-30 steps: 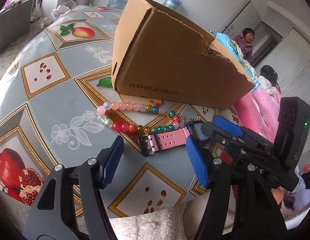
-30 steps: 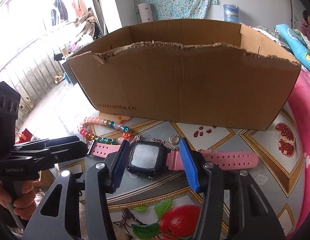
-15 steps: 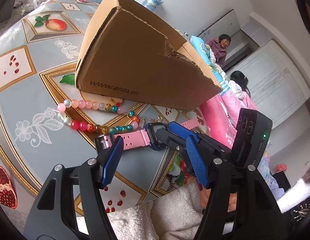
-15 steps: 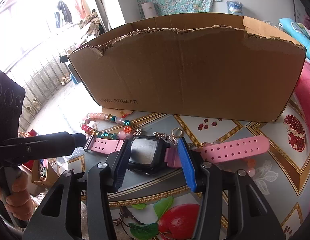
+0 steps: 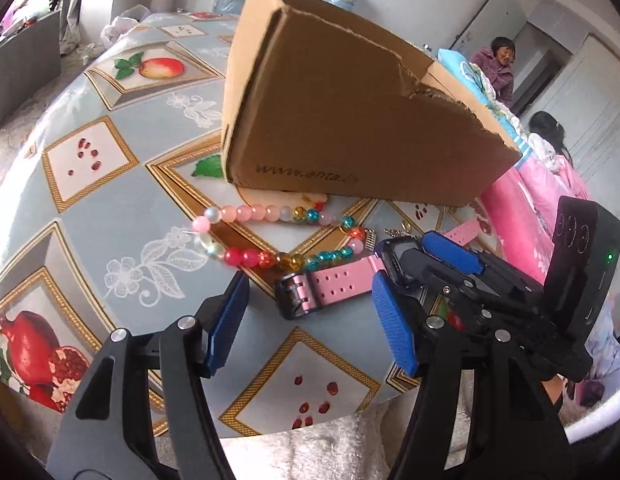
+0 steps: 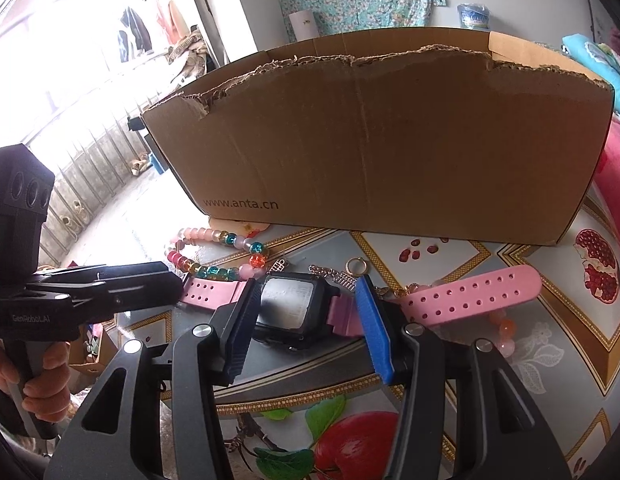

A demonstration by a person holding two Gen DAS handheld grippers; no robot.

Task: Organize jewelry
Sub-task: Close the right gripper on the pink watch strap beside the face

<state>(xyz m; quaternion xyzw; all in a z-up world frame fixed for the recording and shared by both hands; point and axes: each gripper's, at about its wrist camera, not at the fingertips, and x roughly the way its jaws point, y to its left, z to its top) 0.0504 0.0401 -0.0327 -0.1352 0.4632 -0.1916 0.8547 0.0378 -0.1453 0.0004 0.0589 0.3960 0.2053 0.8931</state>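
Note:
A pink-strapped watch (image 6: 290,307) with a black face lies on the tablecloth before a cardboard box (image 6: 382,140). My right gripper (image 6: 305,320) has its jaws around the watch's face, close on both sides. In the left wrist view the watch's buckle end (image 5: 310,290) lies between the blue pads of my left gripper (image 5: 310,316), which is open and empty, and the right gripper's fingers (image 5: 450,254) hold the face. A colourful bead bracelet (image 5: 269,236) lies beside the box (image 5: 350,128). It also shows in the right wrist view (image 6: 213,252).
A small chain with a gold ring (image 6: 356,268) and peach beads (image 6: 504,330) lie near the watch. The round table's edge (image 5: 269,436) is close below the left gripper. Two people (image 5: 502,68) are at the far right by pink bedding.
The left wrist view has swung back left and closer, so the watch's buckle end now lies between its pads. The right gripper stays around the watch's face, slightly nearer to it.

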